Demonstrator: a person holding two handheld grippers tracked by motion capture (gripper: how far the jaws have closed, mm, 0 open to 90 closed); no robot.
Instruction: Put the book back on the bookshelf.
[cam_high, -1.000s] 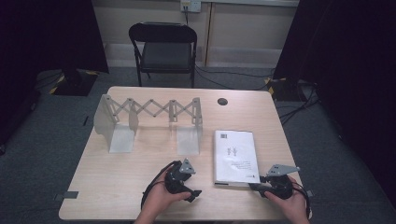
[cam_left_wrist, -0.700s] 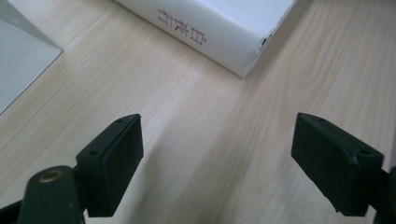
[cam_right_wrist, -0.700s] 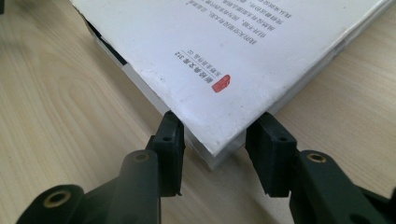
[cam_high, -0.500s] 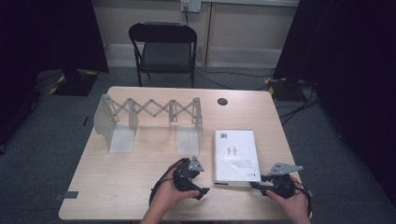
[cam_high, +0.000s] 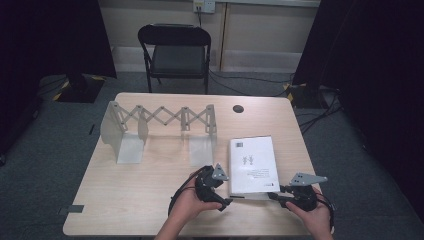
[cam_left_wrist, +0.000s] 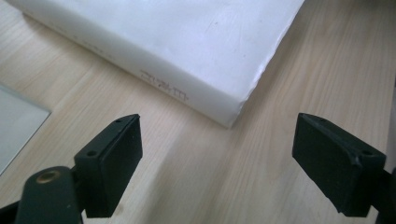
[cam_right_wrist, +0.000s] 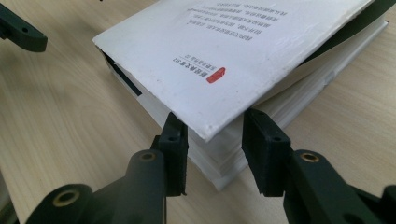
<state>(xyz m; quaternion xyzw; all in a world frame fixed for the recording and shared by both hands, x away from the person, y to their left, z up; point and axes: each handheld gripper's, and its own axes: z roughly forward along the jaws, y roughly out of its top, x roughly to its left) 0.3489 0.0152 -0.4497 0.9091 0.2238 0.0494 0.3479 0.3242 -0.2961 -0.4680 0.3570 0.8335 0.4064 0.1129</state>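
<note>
A: High view: a tabletop (cam_high: 150, 200) is seen, with a folding rack (cam_high: 160, 120) stood toward the far side and a white book (cam_high: 252, 162) laid flat on the near right part. Where is the book in relation to the tools?

B: It is flanked at its near edge. The left hand-held gripper (cam_high: 223, 196) is held just beside the near left corner, and the right hand-held gripper (cam_high: 276, 194) is set against the near right corner.

A: What is judged of the book's handling?

B: It is judged thick and fairly heavy, with a soft cover that bends easily; in the right gripper view the cover (cam_right_wrist: 243, 51) is seen lifted off the page block (cam_right_wrist: 224, 158). The smooth cover may slip. A hold on cover and pages together near a corner, or on the spine, is thought firmer than on the cover alone.

A: And the jaws?

B: The left hand-held gripper (cam_left_wrist: 217, 154) is spread wide with nothing between its jaws; the book's corner (cam_left_wrist: 231, 112) lies just ahead of them. The right hand-held gripper (cam_right_wrist: 215, 147) has just been narrowing around the corner; whether the pads already press on it cannot be told.
</note>
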